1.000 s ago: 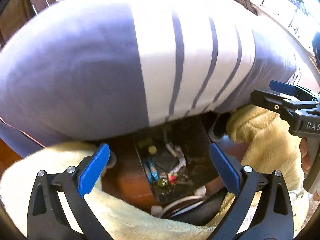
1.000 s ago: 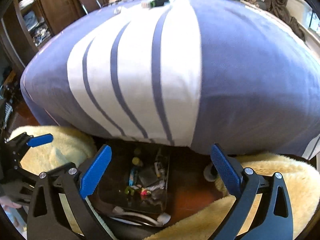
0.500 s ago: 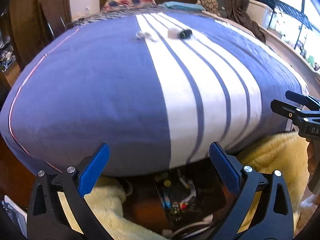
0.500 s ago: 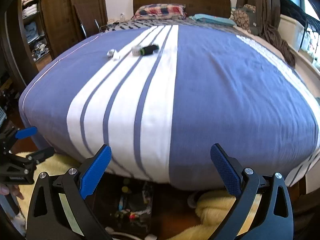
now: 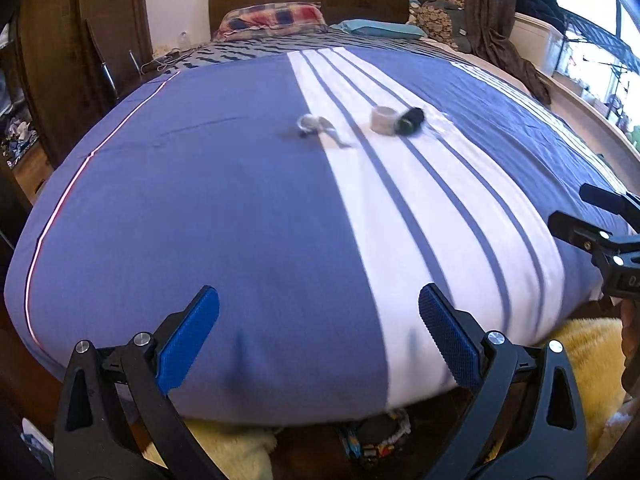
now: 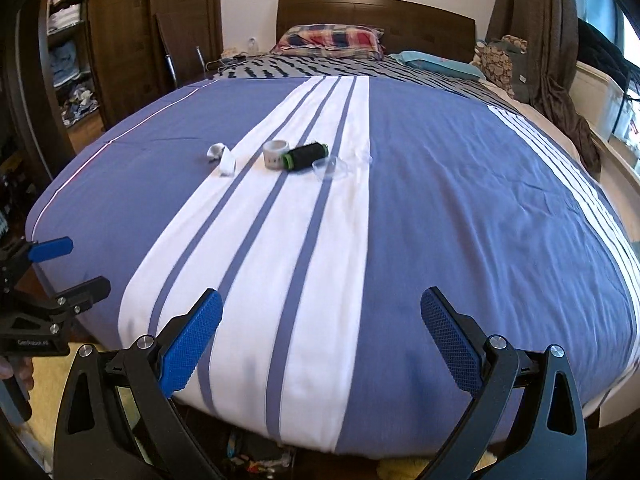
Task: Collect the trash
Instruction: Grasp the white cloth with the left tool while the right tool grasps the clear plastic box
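- The left gripper is seen at the bottom of the left wrist view, its blue-padded fingers spread wide apart with nothing between them.
- The right gripper is likewise shown at the bottom of the right wrist view, fingers spread wide and nothing held.
- Both are held over the near edge of a bed covered by a blue and white striped duvet.
- The trash is found near the middle of the duvet, in the upper centre of each frame, well apart from both grippers.
- A crumpled white scrap lies on the left of the group.
- A white tape roll is set touching a black spool with a green rim.
- A clear plastic cup lies just right of the spool.
- A plaid pillow is seen against the wooden headboard at the top of the frame.
- A yellow fluffy rug is visible at the lower right of the left wrist view.
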`<state>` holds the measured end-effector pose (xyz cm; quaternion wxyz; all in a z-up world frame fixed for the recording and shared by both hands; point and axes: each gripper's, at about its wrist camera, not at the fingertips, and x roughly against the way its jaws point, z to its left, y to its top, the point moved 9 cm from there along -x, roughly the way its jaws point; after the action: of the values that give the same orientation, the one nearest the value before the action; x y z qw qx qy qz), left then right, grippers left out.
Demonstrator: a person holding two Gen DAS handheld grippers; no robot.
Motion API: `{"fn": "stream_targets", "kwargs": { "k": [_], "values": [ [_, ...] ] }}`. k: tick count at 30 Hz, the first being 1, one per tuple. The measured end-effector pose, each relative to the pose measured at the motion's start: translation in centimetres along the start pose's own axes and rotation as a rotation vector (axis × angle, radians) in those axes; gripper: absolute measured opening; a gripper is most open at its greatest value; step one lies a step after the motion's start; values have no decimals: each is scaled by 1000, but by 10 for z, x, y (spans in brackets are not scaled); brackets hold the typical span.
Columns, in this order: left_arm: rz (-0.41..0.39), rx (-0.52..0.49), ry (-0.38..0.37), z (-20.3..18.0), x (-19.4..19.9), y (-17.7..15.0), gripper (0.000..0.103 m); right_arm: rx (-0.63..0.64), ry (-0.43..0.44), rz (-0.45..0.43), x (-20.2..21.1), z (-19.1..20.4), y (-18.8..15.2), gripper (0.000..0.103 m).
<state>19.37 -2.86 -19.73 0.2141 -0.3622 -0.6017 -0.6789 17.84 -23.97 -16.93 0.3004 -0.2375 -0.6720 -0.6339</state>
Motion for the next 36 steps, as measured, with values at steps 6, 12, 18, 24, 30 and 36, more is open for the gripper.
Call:
{"fn": "stream_targets", "kwargs": {
  "k": [6,12,18,24,30,36],
  "values": [
    [6,2,17,14,-28,32,95,-33,12,22,-32,-4,23,99],
    [27,10,1,15,-58,54,95,-63,12,48,-70,-8,47,99],
    [46,8,-13,11,-83,67,95,-92,-14,103,-114,-18,64,92],
    [67,12,-46,5,-110,80,95,-94,-8,140,-147,-14,76,84],
    [77,29,-60,4,-136,104,94,-116,1,160,-162,-18,88,84],
    [92,37,-63,4,-161,130,92,-142,0,169,-174,-24,99,84]
  ]
}}
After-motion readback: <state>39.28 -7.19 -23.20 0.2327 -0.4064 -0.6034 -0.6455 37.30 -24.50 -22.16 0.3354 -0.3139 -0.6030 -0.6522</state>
